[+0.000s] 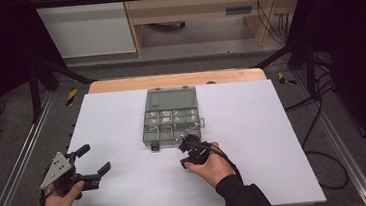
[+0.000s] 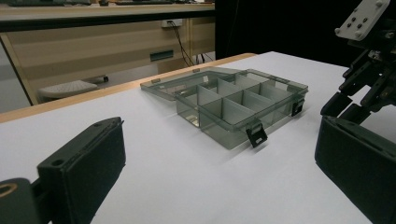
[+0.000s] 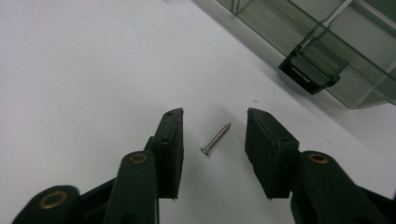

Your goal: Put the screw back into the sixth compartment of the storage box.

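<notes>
Grippers number two on a white table (image 1: 274, 140) that holds one smoky clear compartment box (image 1: 172, 115), lid open and two black latches on its near edge: the left gripper (image 1: 95, 163) is released, jaws wide and holding nothing, and the right gripper (image 1: 187, 149) sits just before the box's near right corner. Seen along the right gripper's parted jaws, its own view reveals one small silver screw (image 3: 216, 139) lying flat on the table between them, touching neither jaw. Its long axis runs diagonally, flat head toward the camera and tip aimed up and right at a box latch (image 3: 312, 70); the left gripper view instead shows the box's empty-looking dividers.
</notes>
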Motion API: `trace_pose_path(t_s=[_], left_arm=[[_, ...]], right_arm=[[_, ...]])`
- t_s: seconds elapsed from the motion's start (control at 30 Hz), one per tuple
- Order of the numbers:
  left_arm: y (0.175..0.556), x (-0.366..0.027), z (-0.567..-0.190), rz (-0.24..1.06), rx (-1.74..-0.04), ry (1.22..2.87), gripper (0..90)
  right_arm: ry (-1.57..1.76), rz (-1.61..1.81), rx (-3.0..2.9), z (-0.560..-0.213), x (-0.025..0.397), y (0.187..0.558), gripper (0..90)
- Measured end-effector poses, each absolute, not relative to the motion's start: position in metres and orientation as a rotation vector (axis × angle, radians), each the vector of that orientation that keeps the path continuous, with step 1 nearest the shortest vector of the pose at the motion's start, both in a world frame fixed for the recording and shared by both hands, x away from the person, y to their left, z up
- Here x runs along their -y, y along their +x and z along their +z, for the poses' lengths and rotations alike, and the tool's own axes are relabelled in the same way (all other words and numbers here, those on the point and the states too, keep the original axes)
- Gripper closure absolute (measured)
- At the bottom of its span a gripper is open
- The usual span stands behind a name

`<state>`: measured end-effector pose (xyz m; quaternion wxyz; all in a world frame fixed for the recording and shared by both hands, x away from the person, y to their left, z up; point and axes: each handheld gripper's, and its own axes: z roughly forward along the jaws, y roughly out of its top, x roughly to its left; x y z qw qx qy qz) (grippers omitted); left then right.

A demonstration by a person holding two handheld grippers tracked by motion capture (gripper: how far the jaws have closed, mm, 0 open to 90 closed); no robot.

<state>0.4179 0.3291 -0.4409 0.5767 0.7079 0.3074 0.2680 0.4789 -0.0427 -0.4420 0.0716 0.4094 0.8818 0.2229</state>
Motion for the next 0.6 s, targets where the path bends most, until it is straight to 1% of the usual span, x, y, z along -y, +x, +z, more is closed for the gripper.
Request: trace_pose_path(t_s=[0.43, 0.6], left_arm=[[0.418, -0.328, -0.441, 0.628, -0.714, 1.658, 2.0], [0.418, -0.328, -0.441, 0.629, -0.713, 1.659, 2.0]], right_arm=[[1.268, 0.663, -2.658, -0.453, 0.042, 0.483, 72.5], [1.261, 0.653, -2.656, -0.453, 0.042, 0.484, 80.1]])
